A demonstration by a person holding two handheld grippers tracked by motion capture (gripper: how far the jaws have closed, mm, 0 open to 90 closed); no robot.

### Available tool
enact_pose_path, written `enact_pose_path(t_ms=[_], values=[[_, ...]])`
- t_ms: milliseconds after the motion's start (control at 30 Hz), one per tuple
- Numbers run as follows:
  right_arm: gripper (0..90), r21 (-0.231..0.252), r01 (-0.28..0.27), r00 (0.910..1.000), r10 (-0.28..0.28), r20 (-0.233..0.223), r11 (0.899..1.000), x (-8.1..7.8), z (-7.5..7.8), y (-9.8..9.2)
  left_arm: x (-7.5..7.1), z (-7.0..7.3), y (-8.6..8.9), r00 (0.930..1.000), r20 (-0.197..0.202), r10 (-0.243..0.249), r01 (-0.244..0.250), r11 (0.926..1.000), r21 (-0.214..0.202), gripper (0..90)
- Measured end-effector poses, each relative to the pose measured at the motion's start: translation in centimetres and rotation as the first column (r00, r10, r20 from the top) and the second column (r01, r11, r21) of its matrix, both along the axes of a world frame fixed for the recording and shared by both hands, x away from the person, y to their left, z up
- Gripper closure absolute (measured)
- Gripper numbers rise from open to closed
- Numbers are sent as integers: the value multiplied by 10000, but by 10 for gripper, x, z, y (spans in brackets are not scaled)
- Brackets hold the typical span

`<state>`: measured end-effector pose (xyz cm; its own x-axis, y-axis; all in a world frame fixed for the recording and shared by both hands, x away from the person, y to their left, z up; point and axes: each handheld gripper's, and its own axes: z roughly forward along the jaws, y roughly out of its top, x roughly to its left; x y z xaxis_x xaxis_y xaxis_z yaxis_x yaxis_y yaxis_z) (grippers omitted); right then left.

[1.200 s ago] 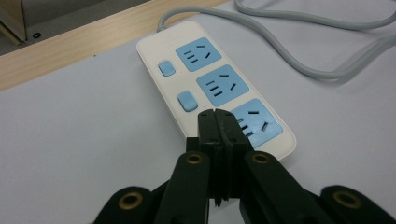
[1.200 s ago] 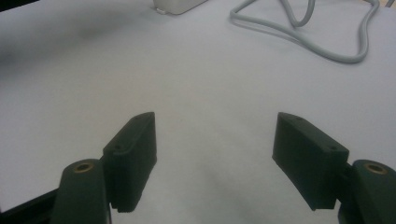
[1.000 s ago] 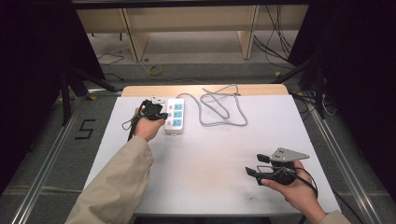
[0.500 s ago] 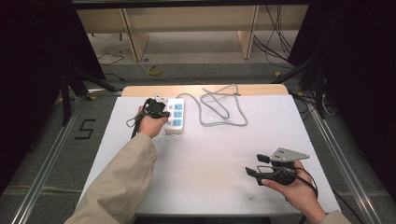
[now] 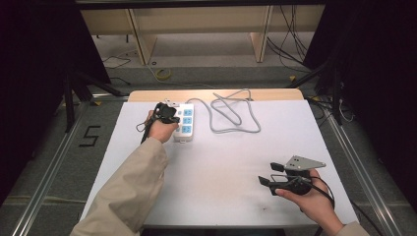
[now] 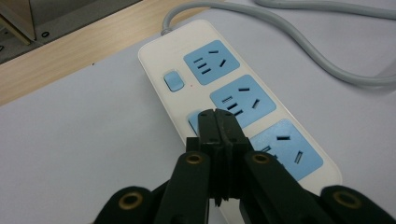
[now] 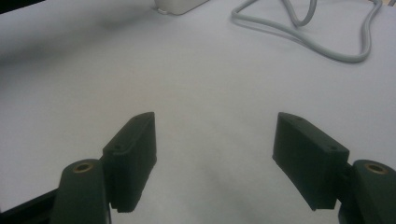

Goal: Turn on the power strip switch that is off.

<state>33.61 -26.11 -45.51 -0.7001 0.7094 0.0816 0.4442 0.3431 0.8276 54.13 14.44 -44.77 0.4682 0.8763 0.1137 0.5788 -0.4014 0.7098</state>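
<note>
Left gripper view puts you right over the power strip (image 6: 233, 112), which lies at the far left of the table (image 5: 221, 196), just short of its wooden far edge. Your left gripper (image 6: 217, 122) has its jaws pressed fully together with nothing between them, and the joined tip sits on or just above the middle switch (image 6: 194, 122) of the strip, partly hiding it; contact can't be confirmed. The far switch (image 6: 173, 80) beside the strip's cord end is in plain sight. To press well, I'd judge you should come straight down on the blue rocker, not at a slant, so the tip doesn't slide off toward the neighbouring socket (image 6: 243, 100). Keep the push short and firm; the strip is light and could skid, since nothing holds it down. The grey cord (image 5: 231, 115) loops away from the strip toward the middle of the table, clear of your hand. Your right gripper (image 5: 278, 173) rests well apart from the strip at the near right, jaws wide open and empty.
</note>
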Motion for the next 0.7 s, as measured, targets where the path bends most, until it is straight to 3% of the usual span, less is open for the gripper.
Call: enact_pose_path(t_ms=[700], values=[[306, 56, 0, 10000, 0, -19, 10000, 0, 0, -1, 15, 0, -1, 10000, -88, -12, 12, 10000, 17, 898]])
